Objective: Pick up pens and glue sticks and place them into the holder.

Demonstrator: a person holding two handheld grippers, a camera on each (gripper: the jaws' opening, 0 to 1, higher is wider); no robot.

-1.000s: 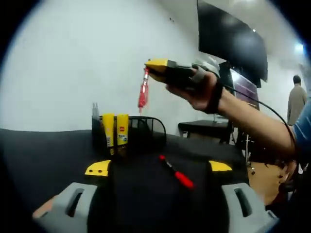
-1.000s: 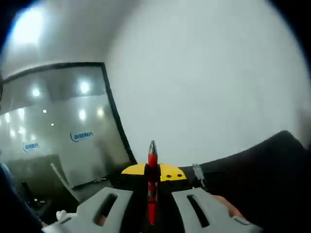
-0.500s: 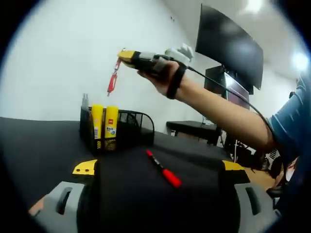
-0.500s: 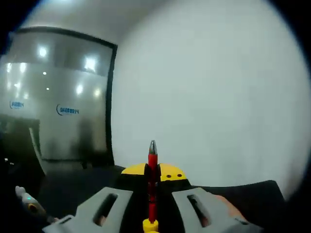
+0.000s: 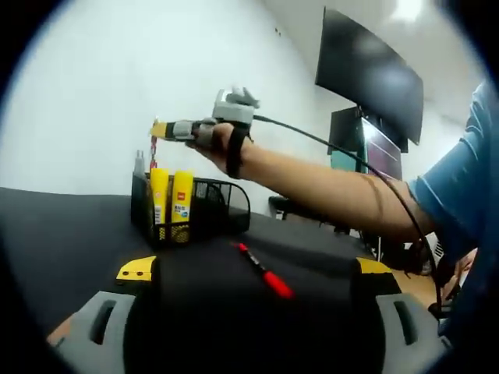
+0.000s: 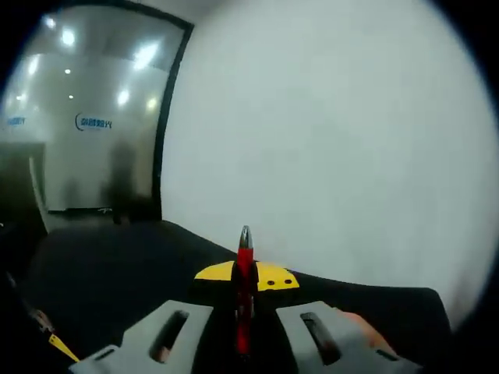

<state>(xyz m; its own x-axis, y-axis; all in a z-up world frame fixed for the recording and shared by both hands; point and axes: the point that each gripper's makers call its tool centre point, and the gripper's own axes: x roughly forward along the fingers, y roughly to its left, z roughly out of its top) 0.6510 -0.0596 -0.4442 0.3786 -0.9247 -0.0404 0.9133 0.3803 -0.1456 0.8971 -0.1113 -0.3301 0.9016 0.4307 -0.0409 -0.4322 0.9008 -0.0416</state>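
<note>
A black mesh holder (image 5: 204,209) stands on the black table (image 5: 70,234) and holds two yellow glue sticks (image 5: 171,199) and a grey-capped item (image 5: 139,162). My right gripper (image 5: 159,129), held in a hand, hovers just above the holder's left end. It is shut on a red pen (image 5: 153,147) that points down beside the glue sticks. In the right gripper view that red pen (image 6: 245,269) stands upright between the closed jaws of the right gripper (image 6: 245,279). A second red pen (image 5: 265,273) lies ahead between the wide-apart jaws of my open left gripper (image 5: 253,269).
The person's forearm (image 5: 327,187) with a cable reaches across from the right. A large dark screen (image 5: 370,70) hangs on the white wall, with a lit monitor (image 5: 382,144) and a desk (image 5: 308,212) behind. A glass partition (image 6: 78,132) stands beyond the black table (image 6: 101,265).
The right gripper has carried its red pen left and down, from high above the holder to just over its left end. The right gripper view now takes in more of the table.
</note>
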